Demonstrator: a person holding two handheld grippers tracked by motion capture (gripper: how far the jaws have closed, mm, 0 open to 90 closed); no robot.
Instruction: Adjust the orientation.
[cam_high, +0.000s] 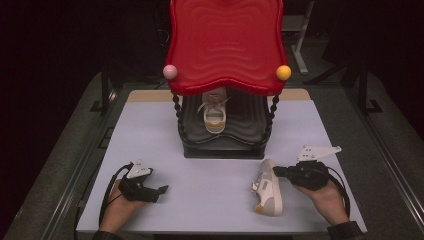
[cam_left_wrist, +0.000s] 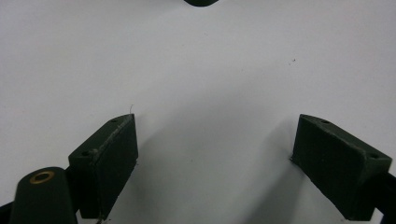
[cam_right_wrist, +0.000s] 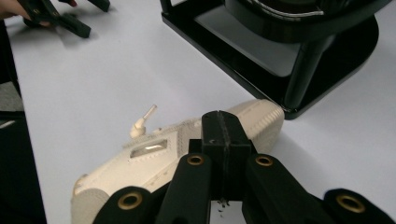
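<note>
Right tool (cam_high: 276, 171), jaws closed and gripping nothing, touches the shoe's (cam_high: 268, 189) right side on the desk (cam_high: 210, 205).

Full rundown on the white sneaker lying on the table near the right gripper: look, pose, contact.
The white sneaker with tan toe and heel patches looks like stitched leather or canvas, with a pale sole and a loose lace end sticking up. It lies tipped on its side on the pale grey table, just in front of the black shoe rack base. The right gripper, jaws shut, rests at its upper; a grip on it isn't clear.
</note>
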